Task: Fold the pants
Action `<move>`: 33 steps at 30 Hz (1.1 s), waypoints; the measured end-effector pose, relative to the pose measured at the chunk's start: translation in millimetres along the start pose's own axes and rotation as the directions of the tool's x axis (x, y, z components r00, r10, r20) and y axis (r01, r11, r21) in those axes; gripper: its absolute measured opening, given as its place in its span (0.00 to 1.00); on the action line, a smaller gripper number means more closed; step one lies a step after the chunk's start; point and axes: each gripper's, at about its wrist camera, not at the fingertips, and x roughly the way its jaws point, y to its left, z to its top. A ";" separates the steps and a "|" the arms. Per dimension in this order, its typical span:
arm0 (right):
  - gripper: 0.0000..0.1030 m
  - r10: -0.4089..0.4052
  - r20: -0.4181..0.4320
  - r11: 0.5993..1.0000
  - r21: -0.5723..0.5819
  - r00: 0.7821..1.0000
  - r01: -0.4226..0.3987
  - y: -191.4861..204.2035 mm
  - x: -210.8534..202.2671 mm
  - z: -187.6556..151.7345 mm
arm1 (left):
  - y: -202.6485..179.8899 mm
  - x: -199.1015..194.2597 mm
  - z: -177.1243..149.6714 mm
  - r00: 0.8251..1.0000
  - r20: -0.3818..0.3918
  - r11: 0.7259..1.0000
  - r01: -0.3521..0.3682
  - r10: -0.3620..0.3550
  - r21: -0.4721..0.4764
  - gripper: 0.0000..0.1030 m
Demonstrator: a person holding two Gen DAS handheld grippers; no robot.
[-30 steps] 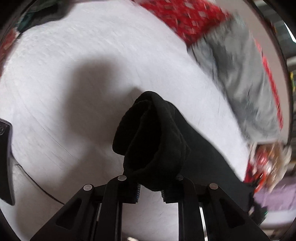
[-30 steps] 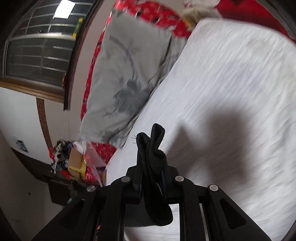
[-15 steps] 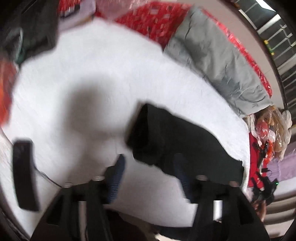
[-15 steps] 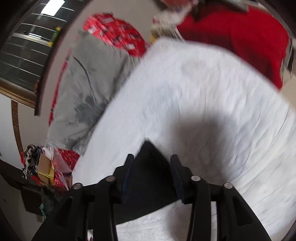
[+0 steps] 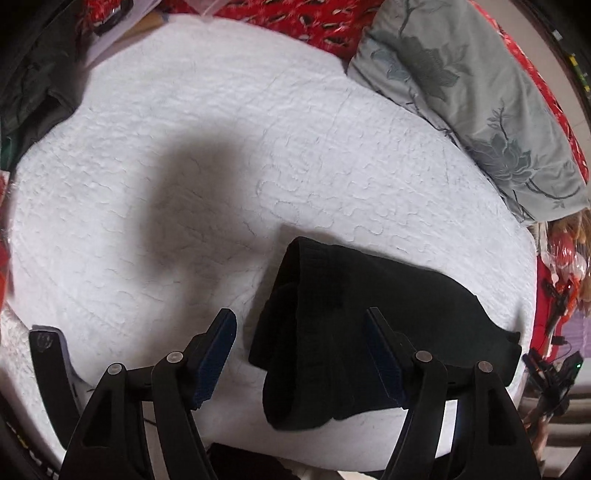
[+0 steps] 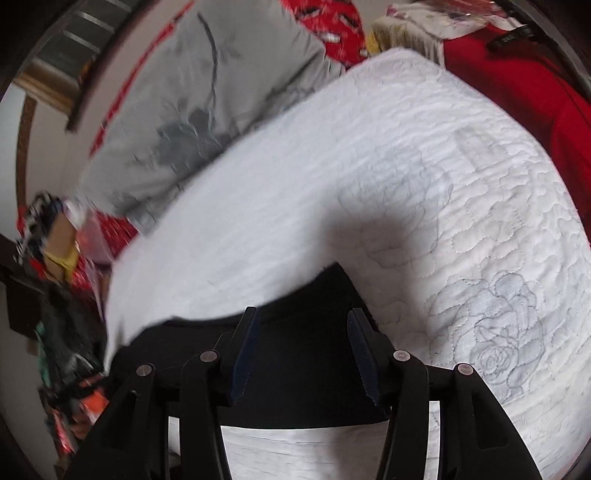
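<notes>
A grey pillow (image 5: 476,107) lies along the far right edge of the white quilt (image 5: 221,155), red cloth (image 5: 295,18) beyond it.

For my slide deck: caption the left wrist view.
Open left gripper above folded black fabric pants, released onto the white quilted bedspread.

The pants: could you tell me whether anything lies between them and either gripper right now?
Nothing visible does. The pants lie folded on the white quilt, directly under the left gripper and the right gripper. Both jaws have just been opening and stand clear of the cloth.
</notes>
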 end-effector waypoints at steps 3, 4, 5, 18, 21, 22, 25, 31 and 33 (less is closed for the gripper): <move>0.50 -0.024 -0.020 0.999 -0.026 1.000 0.024 0.7 8.8 -4.3 | 6.4 8.6 5.3 1.000 -0.009 0.999 0.026 -0.026 -0.021 0.69; 0.50 -0.033 -0.025 0.999 -0.037 0.999 0.032 1.8 11.8 -5.1 | 6.4 12.1 7.9 0.999 -0.017 0.999 0.030 -0.030 -0.022 0.69; 0.50 -0.046 -0.029 0.998 -0.049 0.999 0.044 3.3 13.8 -5.2 | 7.4 16.1 9.3 0.999 -0.023 0.999 0.029 -0.030 -0.022 0.69; 0.07 -0.174 -0.012 0.970 -0.176 0.985 0.169 23.6 21.6 -3.1 | -2.2 27.5 7.7 0.999 0.024 0.999 0.047 -0.046 -0.019 0.09; 0.07 -0.097 0.037 0.982 -0.159 0.995 0.101 33.6 2.1 4.3 | 3.1 1.0 5.5 0.988 0.100 0.993 0.116 -0.114 -0.022 0.08; 0.07 -0.063 0.058 0.986 -0.151 0.996 0.071 36.6 -5.3 6.8 | 3.6 -1.1 6.2 0.988 0.114 0.995 0.102 -0.099 -0.013 0.08; 0.07 -0.061 0.073 0.985 -0.154 0.995 0.072 42.2 -4.8 14.6 | 7.8 17.0 8.4 0.996 0.090 1.000 0.016 -0.015 -0.010 0.08; 0.10 -0.168 0.029 0.983 -0.072 0.985 0.170 19.0 31.2 13.2 | 20.0 50.6 3.7 0.999 0.027 0.998 -0.047 0.048 -0.033 0.13; 0.16 -0.167 0.027 0.985 -0.039 0.986 0.168 13.9 33.4 11.0 | 20.9 49.7 4.2 0.999 0.018 0.999 -0.029 0.030 -0.041 0.18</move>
